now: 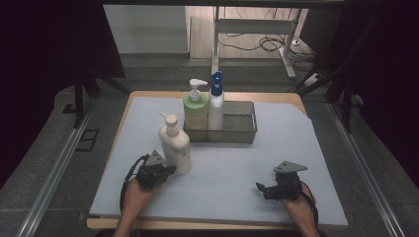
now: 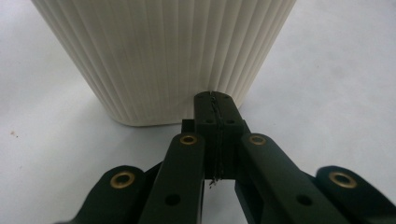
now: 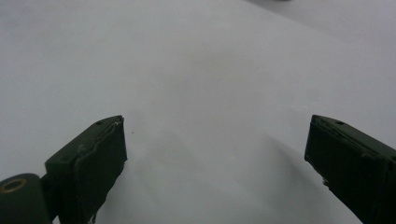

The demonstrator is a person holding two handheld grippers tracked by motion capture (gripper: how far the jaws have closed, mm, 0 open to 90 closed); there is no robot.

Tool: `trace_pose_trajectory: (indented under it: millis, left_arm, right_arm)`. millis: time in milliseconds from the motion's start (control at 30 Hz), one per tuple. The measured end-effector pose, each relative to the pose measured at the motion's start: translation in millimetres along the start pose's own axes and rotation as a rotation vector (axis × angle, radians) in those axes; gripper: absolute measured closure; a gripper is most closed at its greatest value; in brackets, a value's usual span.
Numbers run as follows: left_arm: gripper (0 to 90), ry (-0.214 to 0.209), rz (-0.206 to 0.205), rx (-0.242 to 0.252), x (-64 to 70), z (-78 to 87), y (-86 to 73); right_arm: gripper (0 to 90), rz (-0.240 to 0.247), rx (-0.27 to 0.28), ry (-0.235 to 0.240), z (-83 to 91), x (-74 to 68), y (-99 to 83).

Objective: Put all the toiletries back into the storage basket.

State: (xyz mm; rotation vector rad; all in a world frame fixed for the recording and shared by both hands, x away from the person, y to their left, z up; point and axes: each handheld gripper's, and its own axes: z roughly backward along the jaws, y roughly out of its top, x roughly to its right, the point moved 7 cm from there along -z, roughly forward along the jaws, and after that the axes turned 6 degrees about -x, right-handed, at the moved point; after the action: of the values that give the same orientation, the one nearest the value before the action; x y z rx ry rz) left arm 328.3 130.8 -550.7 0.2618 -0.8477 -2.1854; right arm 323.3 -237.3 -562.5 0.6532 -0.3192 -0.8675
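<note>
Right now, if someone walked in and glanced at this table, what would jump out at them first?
Probably the white ribbed pump bottle standing alone on the pale mat, with the left gripper shut right at its base. Behind it, a green pump bottle and a blue-capped white bottle stand in a dark mesh tray. The right gripper rests open, apart from everything.

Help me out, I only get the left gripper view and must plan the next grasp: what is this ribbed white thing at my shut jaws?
Observer: A cream pump bottle, upright on the white mat, beside the left gripper.
Operator: Other bottles?
Observer: A green pump bottle and a blue-topped white bottle stand in the mesh tray behind.
Operator: The right gripper?
Observer: The right gripper is open over bare mat.
</note>
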Motion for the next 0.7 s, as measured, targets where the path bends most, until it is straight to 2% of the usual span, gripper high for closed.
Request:
trace_pose_trajectory:
  millis: [133,233,367,433,533,633,700]
  left_arm:
    - [86.8,-0.004,0.01,0.01,-3.6,5.1,-4.4]
    - [78.7,0.023,0.033,0.008,-12.2,10.5,-12.6]
    - [62.6,0.073,0.049,-0.008,-20.7,14.0,-23.4]
    - [51.9,0.087,0.046,-0.021,-23.0,14.2,-28.1]
    - [35.0,0.138,0.057,-0.028,-27.5,13.7,-34.9]
    - [21.3,0.158,0.081,-0.025,-30.7,13.8,-38.8]
    - [14.9,0.168,0.082,-0.028,-31.3,14.0,-40.7]
  right_arm:
    - [5.2,0.006,0.0,0.011,0.9,-1.4,1.5]
    - [5.2,0.013,0.003,0.026,3.0,-4.8,4.2]
    - [4.5,0.022,0.02,0.055,6.4,-10.6,9.5]
    - [3.4,0.028,0.036,0.067,8.5,-13.4,14.1]
    - [0.0,0.032,0.055,0.077,10.5,-17.3,22.0]
    - [0.0,0.02,0.069,0.105,11.5,-22.1,30.3]
    - [0.0,-0.001,0.08,0.127,12.2,-25.2,36.0]
